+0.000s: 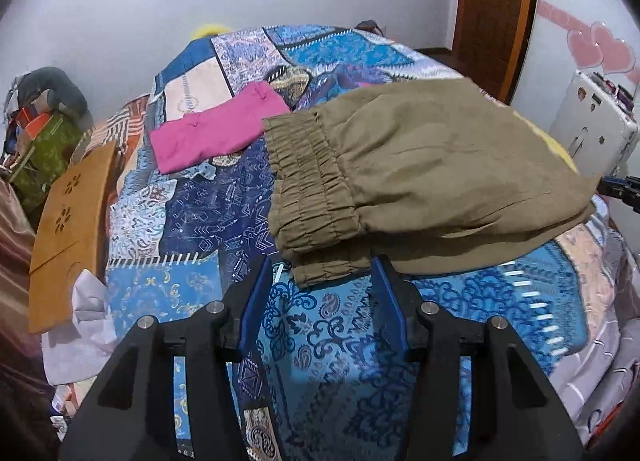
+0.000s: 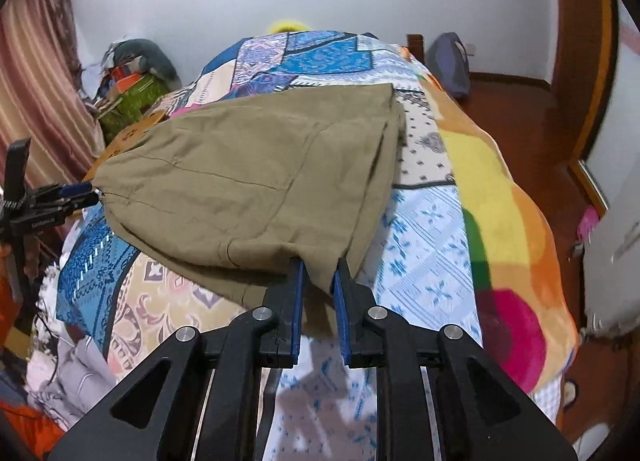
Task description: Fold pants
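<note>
Jaws first: our right gripper [image 2: 319, 267] is pinching the near edge of the olive pants [image 2: 256, 181], its blue fingers [image 2: 299, 293] standing close together with cloth between them. Our left gripper [image 1: 320, 281] is holding its jaws spread, nothing pressed between them, with the lowest folded corner of the waistband [image 1: 316, 197] lying just ahead of the gap.

We are looking at the pants already doubled over themselves in layers, resting on the patterned bedspread [image 1: 352, 361] toward the right side of the bed. A folded pink garment [image 1: 216, 125] is lying well apart from them, farther up the bed.

We are judging the step in hand to be setting down and squaring the fold. To do it well, we are wanting the right jaws to let the cloth settle flat before opening, so the layers are not dragging askew, and the left jaws to stay low by the waistband corner, ready to tug the stacked edges into line.

Some things are staying hidden from us. We cannot tell how many layers the right jaws are gripping, nor where the leg ends are lying under the top layer. The left gripper's tips are showing only small and dark at the right view's left edge.
</note>
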Motion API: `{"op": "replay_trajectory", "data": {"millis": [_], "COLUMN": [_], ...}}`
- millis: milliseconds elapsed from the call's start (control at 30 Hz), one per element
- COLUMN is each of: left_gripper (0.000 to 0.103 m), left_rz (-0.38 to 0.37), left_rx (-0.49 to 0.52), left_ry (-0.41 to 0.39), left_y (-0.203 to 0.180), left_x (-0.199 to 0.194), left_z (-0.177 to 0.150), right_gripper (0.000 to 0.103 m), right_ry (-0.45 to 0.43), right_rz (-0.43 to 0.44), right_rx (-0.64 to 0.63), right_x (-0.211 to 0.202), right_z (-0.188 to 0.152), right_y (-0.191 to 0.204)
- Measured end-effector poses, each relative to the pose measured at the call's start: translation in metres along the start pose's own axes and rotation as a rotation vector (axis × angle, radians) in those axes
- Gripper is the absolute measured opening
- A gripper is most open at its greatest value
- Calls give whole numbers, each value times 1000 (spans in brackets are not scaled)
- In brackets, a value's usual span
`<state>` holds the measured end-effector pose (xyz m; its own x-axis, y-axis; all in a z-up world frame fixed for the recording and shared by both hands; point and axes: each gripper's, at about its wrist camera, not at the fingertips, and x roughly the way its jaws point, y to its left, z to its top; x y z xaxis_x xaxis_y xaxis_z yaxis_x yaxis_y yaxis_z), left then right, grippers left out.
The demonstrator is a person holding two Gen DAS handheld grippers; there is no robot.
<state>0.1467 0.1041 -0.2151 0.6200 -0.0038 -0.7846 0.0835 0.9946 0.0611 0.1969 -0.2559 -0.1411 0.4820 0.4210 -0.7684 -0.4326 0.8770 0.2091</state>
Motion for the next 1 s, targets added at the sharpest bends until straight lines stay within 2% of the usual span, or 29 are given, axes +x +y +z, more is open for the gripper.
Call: {"op": "replay_trajectory", "data": {"millis": [100,200,300,467,500,700,800,1000], "left_gripper": [52,52,53,58,61,61,61,61], "left_rz": [-4,22,24,5,4,12,5,-118], "left_rx": [18,86,161,311,335,482,478,343], "left_ry": [-46,-89,-73,-36,-33,-34,-18,-1], "left_y": [-5,-19,-39,-83,-90,-124,-124,-103], "left_x": [-17,-27,-23,-6,-3,12,20,17], "left_z": [9,20,26,23,21,15,23,43], "right_gripper": [15,15,22,42,43,46,46,46], "right_ry": [-23,-53,-75,-83,-81,-44,-20,0], "right_rz": [-35,-32,-2,40,47,91,116,151], "right_rx": [-29,-55,-74,-153,-166,-236,-257,-278], "right_x": [-12,-23,-26,-14,-10,16,29,46], "right_z": [0,5,9,15,15,17,17,19], "right_y": [5,14,26,57,63,93,103,119]}}
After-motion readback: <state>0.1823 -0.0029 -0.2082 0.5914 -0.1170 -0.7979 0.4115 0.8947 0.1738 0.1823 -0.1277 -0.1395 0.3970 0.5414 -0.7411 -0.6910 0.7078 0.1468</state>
